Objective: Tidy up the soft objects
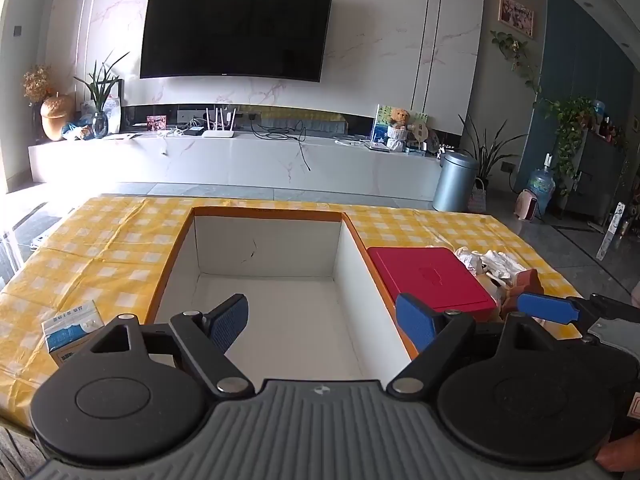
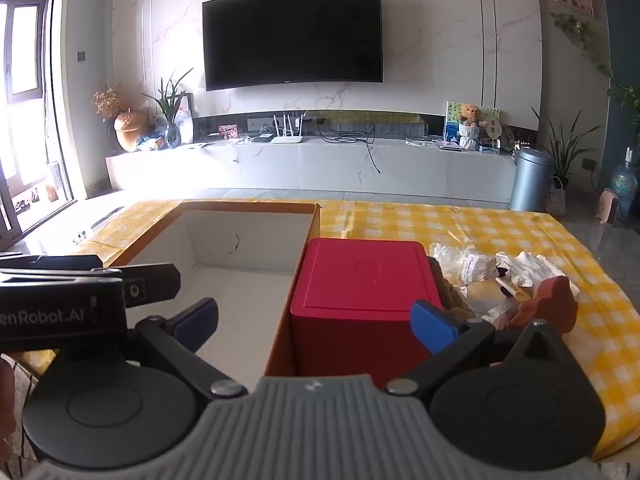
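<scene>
Presently, status: I have nothing in either tool, and sorting has not begun by my reading.
Landmark: the open box, white inside with an orange rim, bare of contents.
Left gripper: hovering over the box's near end, jaws spread wide, nothing between them.
Right gripper: over the box's right wall, jaws likewise released and unloaded.
Red case: just beside the box's right wall, touching or nearly so.
Soft objects: heaped right of the red case, well clear of the box; white crumpled pieces, a brown plush item, something pale.
Handling, my judgement: light, limp, compressible, not fragile; pieces may drag neighbours along.
Hold point: I would pinch a raised fold at the heap's top.
Small carton: left of the box.
</scene>
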The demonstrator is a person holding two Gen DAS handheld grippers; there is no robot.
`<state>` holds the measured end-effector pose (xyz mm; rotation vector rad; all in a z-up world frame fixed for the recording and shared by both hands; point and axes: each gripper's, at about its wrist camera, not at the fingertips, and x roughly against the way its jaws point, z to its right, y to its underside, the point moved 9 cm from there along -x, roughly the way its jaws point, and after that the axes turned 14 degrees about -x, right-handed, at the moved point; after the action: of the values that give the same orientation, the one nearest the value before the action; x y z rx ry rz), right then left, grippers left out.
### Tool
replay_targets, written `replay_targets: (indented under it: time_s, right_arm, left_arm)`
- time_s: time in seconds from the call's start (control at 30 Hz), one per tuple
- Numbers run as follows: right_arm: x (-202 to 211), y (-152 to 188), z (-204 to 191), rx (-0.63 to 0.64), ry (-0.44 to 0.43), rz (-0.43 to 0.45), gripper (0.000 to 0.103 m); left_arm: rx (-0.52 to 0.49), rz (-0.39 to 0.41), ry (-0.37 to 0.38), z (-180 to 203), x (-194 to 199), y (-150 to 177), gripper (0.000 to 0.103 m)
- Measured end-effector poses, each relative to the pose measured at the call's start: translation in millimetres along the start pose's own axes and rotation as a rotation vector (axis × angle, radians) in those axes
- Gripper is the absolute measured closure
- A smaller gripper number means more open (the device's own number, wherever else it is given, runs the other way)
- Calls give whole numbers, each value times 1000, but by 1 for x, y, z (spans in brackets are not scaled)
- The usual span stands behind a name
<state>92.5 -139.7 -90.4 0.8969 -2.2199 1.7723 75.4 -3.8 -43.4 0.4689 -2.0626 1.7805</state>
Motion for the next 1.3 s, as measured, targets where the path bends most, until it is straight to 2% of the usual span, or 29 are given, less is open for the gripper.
replay_targets:
  time_s: [0.03,0.13,0.37,1.3]
  right_arm:
    - [-1,0,-1,-5,-1,-2,3]
    - [-1,1,-7,-13,-9,15,3]
    - [-1,-4,4,4,-2,24,3]
    - [-2,2,-3,31,35,-2,3]
  left_arm:
    - [22,-7,3,-4,0,1,8]
    - [-16,-4,-24,1,3,-2,11]
    - [7,-8,-19,-1,0,-1,10]
    - [12,-54,-22,2,-5,7,10]
